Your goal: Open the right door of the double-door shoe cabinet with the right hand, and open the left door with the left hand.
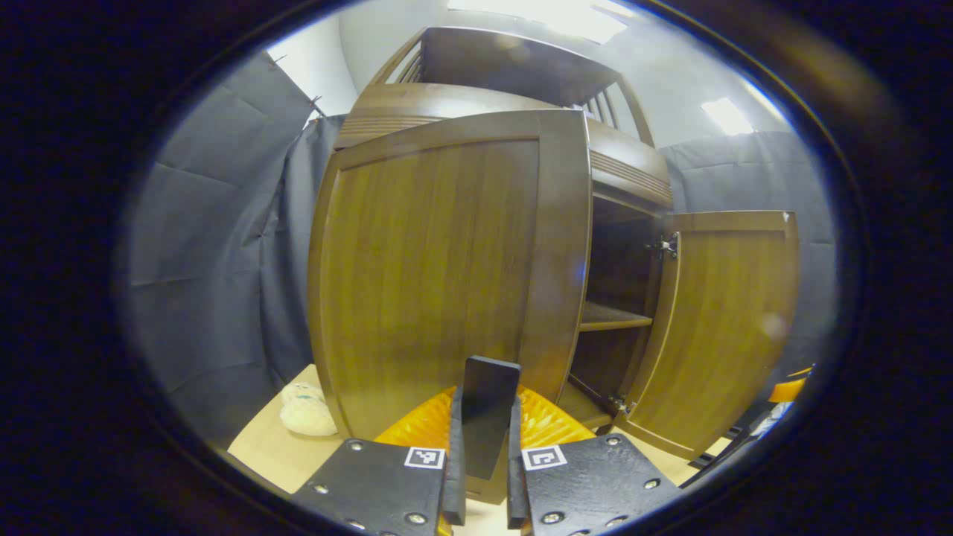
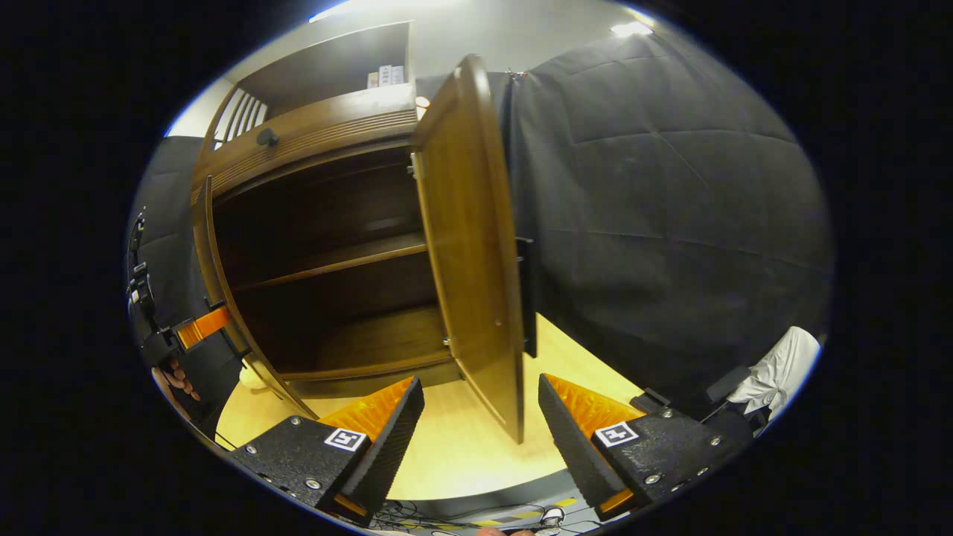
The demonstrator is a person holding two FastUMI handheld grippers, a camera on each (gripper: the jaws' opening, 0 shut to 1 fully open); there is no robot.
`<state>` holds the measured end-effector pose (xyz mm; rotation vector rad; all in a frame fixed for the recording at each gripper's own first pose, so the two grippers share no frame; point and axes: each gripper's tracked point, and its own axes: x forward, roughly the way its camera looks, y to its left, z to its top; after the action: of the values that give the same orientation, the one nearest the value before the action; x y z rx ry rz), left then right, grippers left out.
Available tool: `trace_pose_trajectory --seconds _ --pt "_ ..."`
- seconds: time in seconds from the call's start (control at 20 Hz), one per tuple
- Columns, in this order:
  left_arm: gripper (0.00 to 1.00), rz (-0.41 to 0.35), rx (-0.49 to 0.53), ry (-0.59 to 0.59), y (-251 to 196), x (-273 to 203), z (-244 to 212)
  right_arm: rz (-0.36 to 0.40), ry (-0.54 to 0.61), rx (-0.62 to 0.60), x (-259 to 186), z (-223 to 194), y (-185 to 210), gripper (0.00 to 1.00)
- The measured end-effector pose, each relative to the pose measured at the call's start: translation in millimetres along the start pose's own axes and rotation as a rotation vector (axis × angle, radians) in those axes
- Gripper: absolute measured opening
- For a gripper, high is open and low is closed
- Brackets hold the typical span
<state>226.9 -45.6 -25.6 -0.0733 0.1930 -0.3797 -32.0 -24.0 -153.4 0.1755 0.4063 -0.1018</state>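
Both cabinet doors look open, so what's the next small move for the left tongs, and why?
Probably open the left tongs and draw them back. They are shut on the handle of the left door, which already stands swung out from the cabinet; the right door is wide open, with the right tongs open and apart from it.

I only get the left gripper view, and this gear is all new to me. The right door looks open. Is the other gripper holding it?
Observer: No. The right gripper is open; the right door shows between its fingers, and neither finger touches it.
Operator: Has that door got a handle?
Observer: Yes, a dark handle on its outer face.
Operator: Anything past the door?
Observer: A white cloth lies low by the dark wall.
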Motion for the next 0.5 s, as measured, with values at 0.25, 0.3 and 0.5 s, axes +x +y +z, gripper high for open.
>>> trace_pose_trajectory --seconds 0.25,0.3,0.5 --pt "0.23 0.012 -0.012 -0.002 5 -3 4 0.088 0.007 -0.005 10 -7 47 0.92" --pt "0.23 0.016 -0.017 -0.002 5 -4 5 0.103 0.007 -0.011 12 -6 54 0.92" --pt "0.29 0.036 -0.032 -0.011 12 -11 4 0.156 0.005 -0.038 24 -6 81 0.92"
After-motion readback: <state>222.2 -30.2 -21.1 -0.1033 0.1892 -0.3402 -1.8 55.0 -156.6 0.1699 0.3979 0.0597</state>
